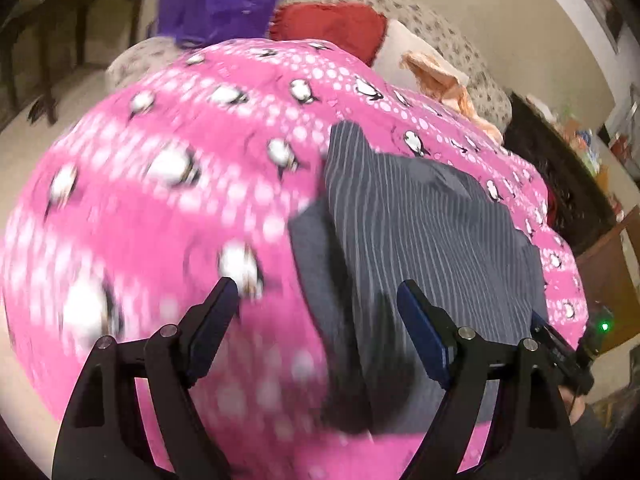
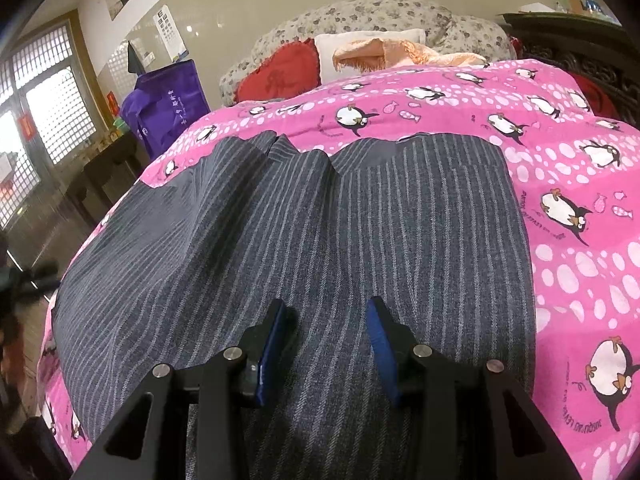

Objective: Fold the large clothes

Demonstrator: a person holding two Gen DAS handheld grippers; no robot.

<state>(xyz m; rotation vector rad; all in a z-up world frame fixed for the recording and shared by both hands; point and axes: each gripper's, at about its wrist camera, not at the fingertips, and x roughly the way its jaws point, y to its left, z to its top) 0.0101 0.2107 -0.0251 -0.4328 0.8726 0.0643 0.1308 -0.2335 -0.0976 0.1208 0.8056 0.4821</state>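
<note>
A grey pinstriped garment (image 2: 280, 220) lies spread on a pink penguin-print quilt (image 2: 580, 160) that covers the bed. In the right wrist view my right gripper (image 2: 327, 304) hovers low over the garment's near part, its blue pads partly apart and no cloth pinched between them. In the blurred left wrist view my left gripper (image 1: 317, 286) stands wide open above the quilt (image 1: 160, 200), at the left edge of the garment (image 1: 420, 220), and holds nothing. The right gripper's body (image 1: 560, 344) shows at the garment's right edge.
At the head of the bed lie a red cushion (image 2: 280, 76), a white pillow and an orange cloth (image 2: 400, 52). A purple bag (image 2: 168, 108) stands left of the bed beside a dark table (image 2: 104, 176). Dark carved furniture (image 2: 580, 48) lines the right side.
</note>
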